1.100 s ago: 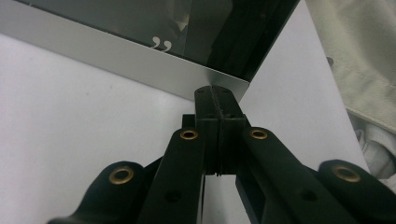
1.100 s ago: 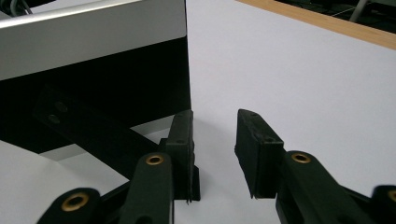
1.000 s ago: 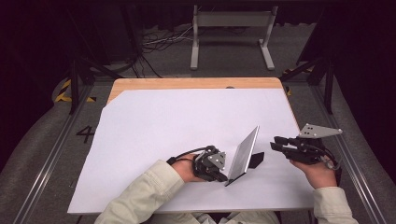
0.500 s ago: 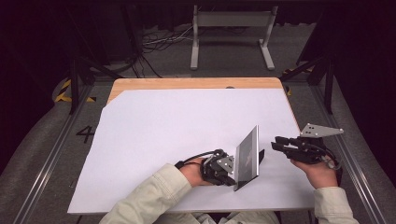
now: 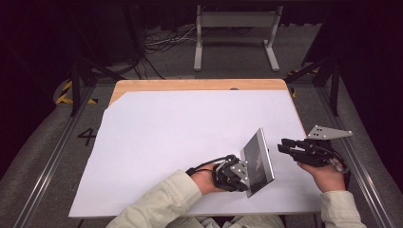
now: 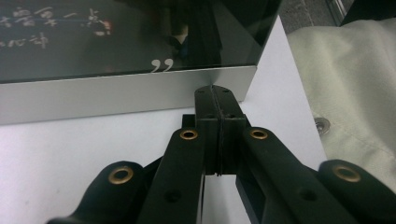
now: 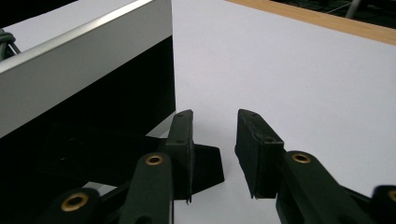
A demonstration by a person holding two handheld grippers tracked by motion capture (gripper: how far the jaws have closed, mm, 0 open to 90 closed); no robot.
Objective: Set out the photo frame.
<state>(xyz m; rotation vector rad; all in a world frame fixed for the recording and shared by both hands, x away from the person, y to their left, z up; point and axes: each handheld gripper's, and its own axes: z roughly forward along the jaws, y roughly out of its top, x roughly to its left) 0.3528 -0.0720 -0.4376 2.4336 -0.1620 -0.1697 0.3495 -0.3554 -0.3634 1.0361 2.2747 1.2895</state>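
Your left gripper (image 5: 240,175) has slid toward your right gripper (image 5: 285,145) since a second ago, and the picture frame (image 5: 257,162) has gone along with it, so the gap between the frame and the right gripper has narrowed. The frame stands more upright on the white sheet (image 5: 180,137) than it did, leaning away from the left gripper. Your right hand (image 5: 325,175) has stayed put.

In the left gripper view the jaws are pressed flat together with nothing between them, and their tips sit right against the frame's silver lower edge (image 6: 126,95); dark glass with pale writing rises just beyond. Nothing is clamped there, it is a closed-tip contact at most.

Your right gripper's jaws stand partly apart and empty, over bare white sheet. In the right gripper view the frame's black back (image 7: 88,107) and its black stand foot (image 7: 205,163) lie close beside one pad, and that foot is what stands in its way. Farther off past both grippers are the wooden table edge (image 5: 199,84) and a grey metal stand (image 5: 236,33) on the floor.
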